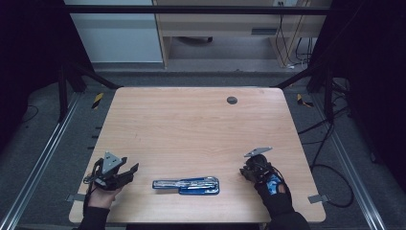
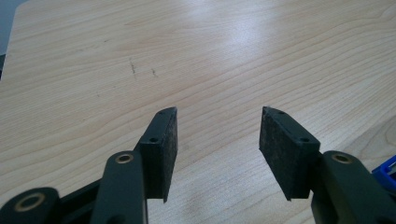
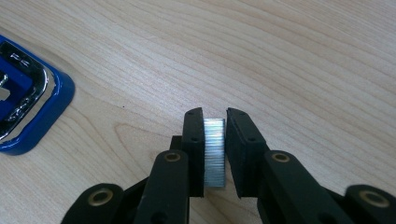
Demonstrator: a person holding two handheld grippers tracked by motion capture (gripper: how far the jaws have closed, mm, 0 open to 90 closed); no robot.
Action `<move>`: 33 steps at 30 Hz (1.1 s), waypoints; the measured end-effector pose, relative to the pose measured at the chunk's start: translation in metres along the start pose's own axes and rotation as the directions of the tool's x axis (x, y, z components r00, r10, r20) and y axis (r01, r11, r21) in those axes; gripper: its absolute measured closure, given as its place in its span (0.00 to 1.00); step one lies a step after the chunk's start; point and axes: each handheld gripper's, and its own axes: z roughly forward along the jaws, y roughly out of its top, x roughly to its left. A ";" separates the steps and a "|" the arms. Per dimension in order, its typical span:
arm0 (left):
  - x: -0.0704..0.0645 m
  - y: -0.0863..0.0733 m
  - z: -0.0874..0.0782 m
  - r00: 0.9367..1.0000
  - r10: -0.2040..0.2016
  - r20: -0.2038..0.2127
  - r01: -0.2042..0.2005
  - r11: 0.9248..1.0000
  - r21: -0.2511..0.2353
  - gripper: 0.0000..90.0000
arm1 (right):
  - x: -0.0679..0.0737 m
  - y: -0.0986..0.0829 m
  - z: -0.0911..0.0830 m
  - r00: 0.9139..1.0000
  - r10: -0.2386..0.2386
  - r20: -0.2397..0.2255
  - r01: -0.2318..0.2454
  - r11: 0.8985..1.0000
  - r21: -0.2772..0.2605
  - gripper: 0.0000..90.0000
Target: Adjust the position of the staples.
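Note:
A blue stapler (image 1: 186,184) with a shiny metal inside lies flat on the wooden table (image 1: 191,124) near its front edge, between my two grippers. Its rounded blue end (image 3: 28,107) lies left of my right gripper (image 3: 215,114), and a blue corner (image 2: 386,173) shows at the right edge of the left gripper view. My right gripper (image 1: 246,171) is shut on a silver strip of staples (image 3: 215,151), held just above the wood. My left gripper (image 1: 130,166) hovers left of the stapler, its jaws (image 2: 218,112) wide apart over bare wood.
A dark round grommet (image 1: 231,100) sits in the table top near the far edge. Metal rails (image 1: 43,153) run along both sides of the table. Cables (image 1: 330,143) trail on the floor at the right.

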 end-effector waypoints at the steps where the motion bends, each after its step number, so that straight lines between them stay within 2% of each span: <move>1: 0.000 0.000 0.000 1.000 0.002 -0.001 -0.002 1.000 0.000 0.52 | -0.001 0.000 -0.001 1.000 -0.015 0.002 0.015 1.000 -0.007 0.87; 5: 0.000 0.000 0.000 1.000 0.000 -0.001 0.000 1.000 0.000 0.52 | -0.005 0.004 -0.004 0.999 -0.047 -0.006 0.047 0.998 -0.031 0.87; 8: 0.000 0.000 0.000 1.000 0.004 -0.001 -0.004 1.000 0.002 0.52 | -0.009 0.008 -0.001 0.997 -0.078 -0.005 0.078 0.997 -0.020 0.87; 11: 0.000 0.000 0.001 1.000 0.005 0.000 -0.005 1.000 0.004 0.52 | -0.010 0.008 0.004 0.996 -0.088 -0.005 0.088 0.996 0.000 0.86; 16: 0.000 0.000 0.001 1.000 0.006 0.001 -0.006 1.000 0.005 0.52 | -0.010 0.008 0.006 0.996 -0.086 -0.001 0.086 0.996 0.005 0.86; 18: 0.001 0.000 0.001 1.000 0.003 0.000 -0.003 1.000 0.007 0.52 | -0.010 0.007 0.006 0.997 -0.082 -0.001 0.082 0.997 0.003 0.80; 22: 0.002 -0.001 0.001 1.000 0.000 0.000 0.000 1.000 0.006 0.52 | -0.011 0.005 -0.001 0.997 -0.080 -0.005 0.080 0.997 -0.019 0.80; 25: 0.002 -0.001 0.001 1.000 -0.001 -0.001 0.001 1.000 0.006 0.52 | -0.012 0.003 -0.007 0.999 -0.054 -0.006 0.054 0.998 -0.027 0.82; 26: 0.002 -0.001 0.001 1.000 0.000 -0.001 0.000 1.000 0.007 0.52 | -0.014 0.001 -0.007 0.998 -0.068 -0.009 0.068 0.997 -0.032 0.82; 28: 0.001 -0.001 0.001 1.000 0.001 0.001 -0.001 1.000 0.008 0.52 | -0.016 -0.001 -0.008 0.999 -0.050 -0.014 0.050 0.998 -0.026 0.83; 33: 0.001 -0.001 0.002 1.000 0.003 0.000 -0.003 1.000 0.011 0.52 | -0.017 -0.001 -0.007 0.999 -0.049 -0.022 0.048 0.999 -0.022 0.83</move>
